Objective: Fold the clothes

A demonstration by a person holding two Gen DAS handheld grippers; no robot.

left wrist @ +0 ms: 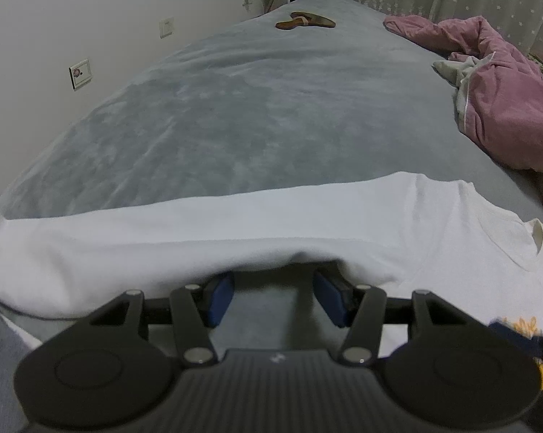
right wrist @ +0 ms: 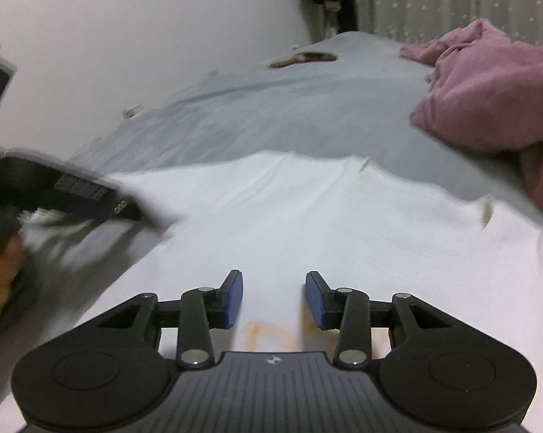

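The white T-shirt (left wrist: 235, 223) lies spread across the near part of the grey bed cover (left wrist: 235, 115), with its neck opening (left wrist: 538, 234) toward 3 o'clock in my left view. One long edge is doubled over and rises above my left gripper (left wrist: 274, 297), so I judge that one fold along the length is in progress or just laid. The rest of the shirt is flat and in full width, so further folds are left. My left jaws stand apart, their blue pads (left wrist: 221, 299) slipped under the lifted edge and pinching nothing. My right gripper (right wrist: 274, 297) hovers over the middle of the shirt, also with the jaws spread and empty. In the right view my left gripper appears at 9 o'clock, blurred. The cloth looks soft and thin, with light wrinkles, and it has a faded orange print (right wrist: 257, 328) near my right pads. A crumpled pink garment (left wrist: 495, 83) waits at 2 o'clock, unfolded. A brown flat object (left wrist: 304, 21) lies at 12 o'clock; I cannot tell what it is.
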